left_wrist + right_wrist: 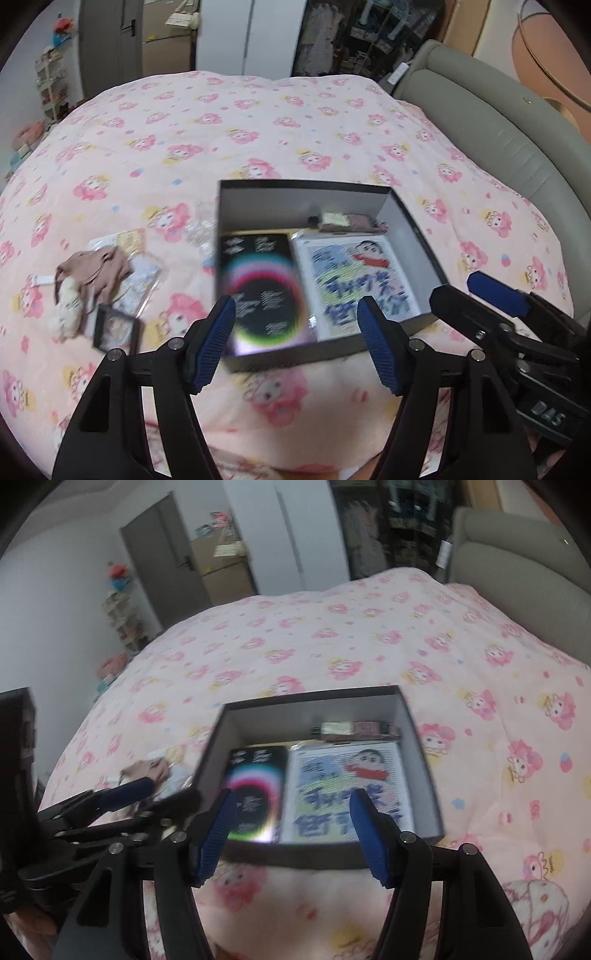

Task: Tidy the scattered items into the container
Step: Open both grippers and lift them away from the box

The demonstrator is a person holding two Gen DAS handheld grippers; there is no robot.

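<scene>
Directly ahead of the left gripper (296,343), in the left wrist view, an open black box (406,218) is seen on the pink bedspread (295,122), its long axis running away from the fingers. A black booklet (260,288) and a cartoon picture (354,280) are laid lengthwise inside. Scattered items (99,288) are left beside the left finger. The jaws are held wide apart, empty.

Likewise, from the right wrist, the box (421,746) is framed just beyond the right gripper (293,830), whose jaws are spread wide, touching nothing.
</scene>
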